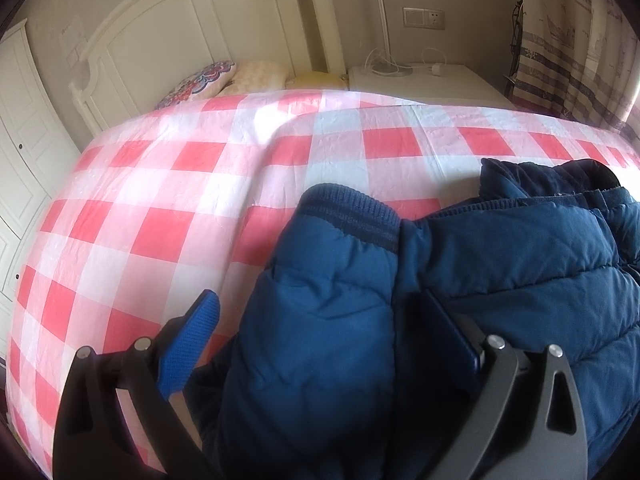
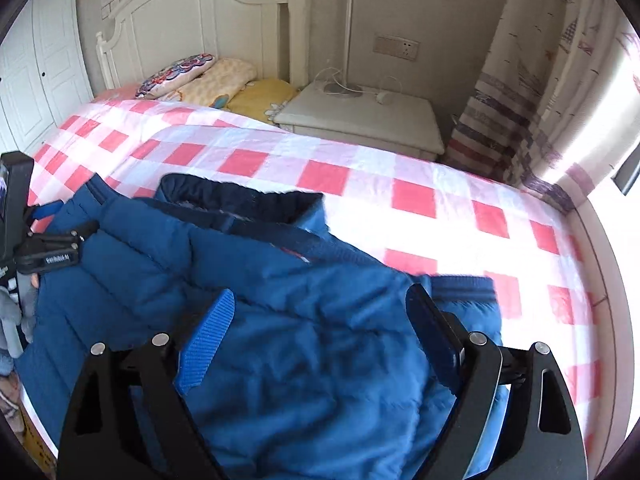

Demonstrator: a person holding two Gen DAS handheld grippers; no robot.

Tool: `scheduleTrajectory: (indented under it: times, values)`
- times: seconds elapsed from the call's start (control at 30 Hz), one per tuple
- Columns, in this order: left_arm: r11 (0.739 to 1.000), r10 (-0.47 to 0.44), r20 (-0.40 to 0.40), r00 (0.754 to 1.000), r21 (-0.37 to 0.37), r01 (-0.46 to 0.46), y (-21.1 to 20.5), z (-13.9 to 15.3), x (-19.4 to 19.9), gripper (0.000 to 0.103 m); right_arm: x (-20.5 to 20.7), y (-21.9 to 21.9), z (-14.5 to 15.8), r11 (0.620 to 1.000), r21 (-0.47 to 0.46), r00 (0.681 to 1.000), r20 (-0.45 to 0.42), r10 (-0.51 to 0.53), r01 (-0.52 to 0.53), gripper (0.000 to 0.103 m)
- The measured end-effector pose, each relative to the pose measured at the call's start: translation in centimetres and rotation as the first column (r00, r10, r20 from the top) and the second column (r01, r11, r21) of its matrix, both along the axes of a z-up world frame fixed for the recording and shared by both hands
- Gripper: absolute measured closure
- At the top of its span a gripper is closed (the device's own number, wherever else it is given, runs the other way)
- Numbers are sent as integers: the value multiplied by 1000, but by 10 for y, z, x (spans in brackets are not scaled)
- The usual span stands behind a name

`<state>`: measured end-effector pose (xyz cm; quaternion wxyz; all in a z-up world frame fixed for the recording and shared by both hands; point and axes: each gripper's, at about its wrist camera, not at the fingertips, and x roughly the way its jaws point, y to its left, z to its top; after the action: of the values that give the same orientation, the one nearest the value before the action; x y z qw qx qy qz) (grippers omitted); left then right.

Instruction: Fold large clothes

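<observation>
Blue puffer jacket [image 2: 280, 332] lies crumpled on the checked bedspread [image 2: 420, 184] near the bed's edge. Left gripper [image 1: 320, 332] and right gripper [image 2: 320, 320] both spread wide, each straddling a sleeve, gripping nothing. Risk: the slippery padded fabric bunches or slides from a shallow pinch, or the jaws snag the bedspread beneath.

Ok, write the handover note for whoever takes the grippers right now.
Left gripper: open, jaws either side of the sleeve, not clamped.
Right gripper: open, over the jacket body, holding nothing.
Jacket lies rumpled on the bed, collar toward the headboard, one cuff showing on the left, another on the right.
Done: jacket laid on the bed.
Left: fold in the sleeves, then fold the body.
</observation>
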<state>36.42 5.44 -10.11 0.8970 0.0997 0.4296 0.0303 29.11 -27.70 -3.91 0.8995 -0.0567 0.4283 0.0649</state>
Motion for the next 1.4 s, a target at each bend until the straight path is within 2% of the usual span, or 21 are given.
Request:
scheduleTrajectory:
  times: [0.1, 0.13, 0.2, 0.3, 0.43, 0.57, 0.63, 0.7, 0.73, 0.77, 0.87, 0.97, 1.07, 1.17, 1.23, 1.27, 1.33, 1.4]
  values:
    - [1000, 2, -2, 1000, -1, -2, 0, 0, 0, 2, -13, -23, -23, 999, -39, 999, -43, -21, 20, 19]
    - [1000, 3, -4, 1000, -3, -3, 1, -1, 0, 2, -14, -30, -34, 999, -25, 998, -57, -30, 29, 18]
    - [1000, 7, -9, 1000, -9, -7, 2, -1, 1, 1, -16, -43, -46, 996, 76, 998, -48, -38, 42, 16]
    - [1000, 11, -12, 1000, -16, -11, 3, -1, 1, 1, -12, -42, -49, 996, 77, 998, -56, -40, 44, 15]
    - [1000, 12, -8, 1000, 8, -12, 0, -1, 0, 1, -21, -42, -39, 997, 57, 998, -30, -54, 56, 15]
    - [1000, 11, -14, 1000, 7, -11, -1, -2, 0, 1, -64, -49, -9, 990, 129, 995, 71, -67, 58, 15]
    - [1000, 13, -12, 1000, 1, -13, 0, -1, 0, 1, -88, -39, 0, 992, 130, 993, 113, -26, 11, 15]
    - [999, 31, 12, 999, 9, -31, 2, 3, -5, 1, -108, -25, -2, 997, 78, 994, 105, 10, -18, 15]
    - [998, 56, 47, 997, 36, -58, 1, 10, -13, 4, -123, -21, -3, 997, 71, 994, 111, 22, -30, 15]
    - [997, 63, 79, 995, 50, -67, 1, 18, -21, 5, -139, -23, -4, 992, 114, 993, 111, 41, -53, 15]
    - [999, -27, 172, 985, 28, 23, -13, 45, -70, 4, -200, -42, -12, 926, 359, 992, 83, 92, -115, 15]
    - [992, -124, 208, 970, 14, 123, -34, 58, -112, 3, -256, -62, -28, 888, 453, 997, 50, 55, -72, 15]
    - [975, -214, 184, 959, -22, 222, -64, 52, -130, 2, -286, -75, -51, 842, 540, 999, -34, 0, 19, 15]
    - [968, -248, 136, 959, 2, 250, -93, 33, -120, 2, -282, -79, -70, 842, 530, 994, -84, -65, 100, 14]
    - [968, -250, 76, 965, 16, 250, -101, 15, -107, 1, -271, -84, -74, 816, 563, 992, -64, -111, 127, 14]
    - [968, -250, 61, 966, 6, 250, -100, 7, -104, 1, -263, -84, -74, 801, 579, 988, -67, -139, 152, 14]
    - [965, -252, 48, 967, -61, 254, -92, 1, -98, 1, -242, -82, -73, 788, 592, 985, -69, -155, 166, 13]
    - [959, -256, 38, 966, -114, 258, -85, -3, -94, 1, -217, -82, -77, 743, 646, 979, -37, -199, 176, 7]
